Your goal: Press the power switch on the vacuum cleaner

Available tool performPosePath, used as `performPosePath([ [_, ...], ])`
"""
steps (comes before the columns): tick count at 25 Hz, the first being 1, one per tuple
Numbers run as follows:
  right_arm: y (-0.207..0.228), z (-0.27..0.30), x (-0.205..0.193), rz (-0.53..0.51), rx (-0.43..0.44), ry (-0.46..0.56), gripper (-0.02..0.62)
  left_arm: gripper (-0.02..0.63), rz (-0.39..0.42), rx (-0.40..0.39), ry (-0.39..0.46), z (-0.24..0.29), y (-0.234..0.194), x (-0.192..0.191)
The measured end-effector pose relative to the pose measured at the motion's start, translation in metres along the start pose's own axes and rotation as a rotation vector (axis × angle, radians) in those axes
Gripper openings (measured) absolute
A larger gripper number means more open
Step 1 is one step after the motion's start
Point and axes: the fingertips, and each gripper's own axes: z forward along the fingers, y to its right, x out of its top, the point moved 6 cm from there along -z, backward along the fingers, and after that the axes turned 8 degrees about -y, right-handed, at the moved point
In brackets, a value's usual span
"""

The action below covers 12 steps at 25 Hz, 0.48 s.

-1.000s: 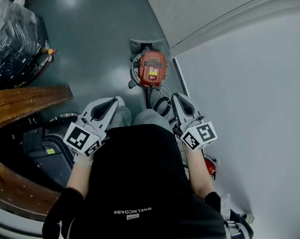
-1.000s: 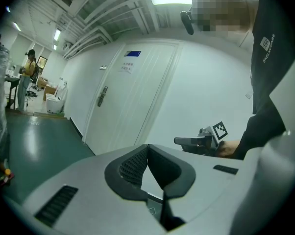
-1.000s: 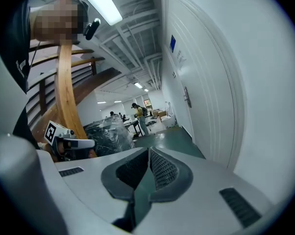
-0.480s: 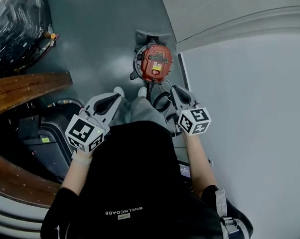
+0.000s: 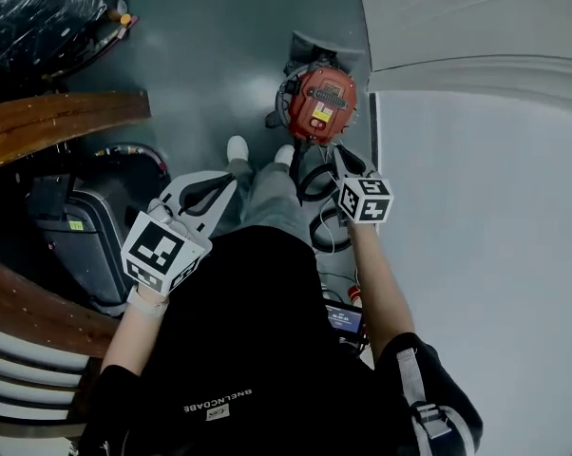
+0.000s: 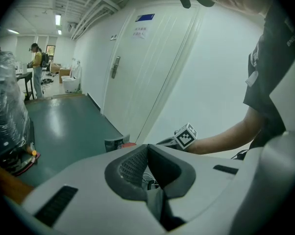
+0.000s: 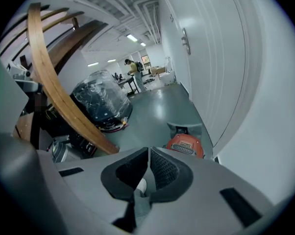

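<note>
Hovering by the vacuum cleaner [image 5: 321, 103] is the right gripper [image 5: 344, 154] (closed).

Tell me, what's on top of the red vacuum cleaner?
The red vacuum cleaner has a dark slotted grille and a yellow-and-white label on top. Nothing loose lies on it. The power switch is too small to pick out.

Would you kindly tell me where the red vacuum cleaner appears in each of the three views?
Head view: vacuum cleaner upper centre, beyond the shoes.
Left gripper view: only a red sliver above the left tongs.
Right gripper view: lower centre-right, above the right tongs.
Shared landmark: the plastic-wrapped bundle.
</note>
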Motion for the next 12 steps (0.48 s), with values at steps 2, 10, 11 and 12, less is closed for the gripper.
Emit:
performPosePath([
  [2,0.008,0.023,-0.01,-0.029,0.0,-0.055,0.035,0.015,-0.029,0.015,-0.015,0.006,0.0,-0.005],
  [10,0.042,0.108,-0.046,-0.089,-0.039,-0.186,0.034,0.015,-0.114,0.047,-0.056,0.032,-0.011,-0.029],
  [11,0.047,0.119,-0.05,-0.098,-0.044,-0.2,0.035,0.015,-0.117,0.054,-0.063,0.035,-0.013,-0.032],
  [12,0.051,0.13,-0.053,-0.108,-0.048,-0.214,0.034,0.015,-0.121,0.059,-0.069,0.039,-0.014,-0.035],
])
